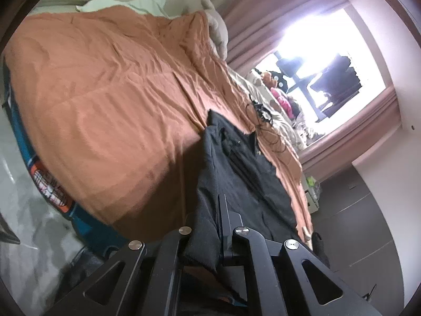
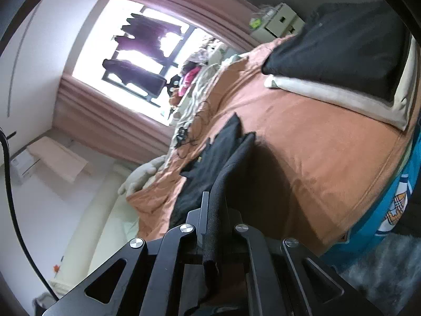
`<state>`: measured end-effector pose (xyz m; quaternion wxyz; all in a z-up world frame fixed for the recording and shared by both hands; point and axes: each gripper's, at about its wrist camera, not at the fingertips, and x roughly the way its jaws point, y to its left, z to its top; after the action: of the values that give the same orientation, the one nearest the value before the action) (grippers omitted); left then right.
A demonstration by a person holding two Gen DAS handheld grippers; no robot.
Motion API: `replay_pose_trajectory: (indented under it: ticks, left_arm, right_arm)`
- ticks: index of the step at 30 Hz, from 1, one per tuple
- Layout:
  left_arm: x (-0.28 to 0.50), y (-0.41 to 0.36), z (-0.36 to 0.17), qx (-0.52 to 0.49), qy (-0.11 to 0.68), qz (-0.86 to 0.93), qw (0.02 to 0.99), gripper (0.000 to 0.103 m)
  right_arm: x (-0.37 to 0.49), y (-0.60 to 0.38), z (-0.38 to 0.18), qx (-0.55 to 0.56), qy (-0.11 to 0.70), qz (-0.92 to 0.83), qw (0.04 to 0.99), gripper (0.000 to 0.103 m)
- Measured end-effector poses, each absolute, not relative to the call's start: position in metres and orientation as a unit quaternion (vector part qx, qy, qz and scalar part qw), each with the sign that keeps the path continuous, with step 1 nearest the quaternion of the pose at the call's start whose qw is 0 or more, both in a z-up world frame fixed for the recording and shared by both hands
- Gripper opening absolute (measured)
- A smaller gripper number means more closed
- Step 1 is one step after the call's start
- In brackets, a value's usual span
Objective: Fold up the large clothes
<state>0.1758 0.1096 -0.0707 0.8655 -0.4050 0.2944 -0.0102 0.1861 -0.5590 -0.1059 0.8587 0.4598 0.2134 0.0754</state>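
A large black garment (image 1: 244, 168) lies stretched over an orange bedspread (image 1: 105, 100). My left gripper (image 1: 208, 218) is shut on one edge of the garment, the cloth bunched between its fingers. In the right wrist view the same black garment (image 2: 210, 158) runs away from my right gripper (image 2: 213, 210), which is shut on a folded hem of it. Both views are tilted sideways. The garment hangs taut from both grippers down toward the bed.
The bed has a teal patterned sheet (image 2: 389, 210) under the orange bedspread (image 2: 315, 144). A black cushion (image 2: 342, 44) on a cream pillow (image 2: 329, 94) lies on it. A tangle of black cords (image 1: 260, 113) and a pile of clothes (image 1: 281, 97) sit by the bright window (image 2: 131, 60). A grey plush toy (image 1: 217, 30) lies at the bed edge.
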Motion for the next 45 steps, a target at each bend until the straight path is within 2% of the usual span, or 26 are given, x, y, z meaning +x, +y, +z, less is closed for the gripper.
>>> replay_pose_trajectory:
  ticks: [15, 26, 36, 45]
  left_arm:
    - [0.084, 0.132, -0.02, -0.413, 0.233, -0.023, 0.88, 0.004]
    - [0.051, 0.142, 0.013, -0.419, 0.194, -0.035, 0.886, 0.004]
    - [0.077, 0.144, 0.008, -0.424, 0.203, -0.031, 0.882, 0.004]
    - [0.127, 0.141, 0.033, -0.418, 0.191, -0.035, 0.887, 0.004]
  right_arm:
    - [0.111, -0.546, -0.057, 0.448, 0.171, 0.125, 0.868, 0.003]
    - [0.085, -0.536, -0.021, 0.434, 0.141, 0.143, 0.878, 0.003]
    - [0.109, -0.539, -0.03, 0.436, 0.161, 0.14, 0.874, 0.003]
    - [0.156, -0.542, -0.02, 0.437, 0.155, 0.148, 0.874, 0.004]
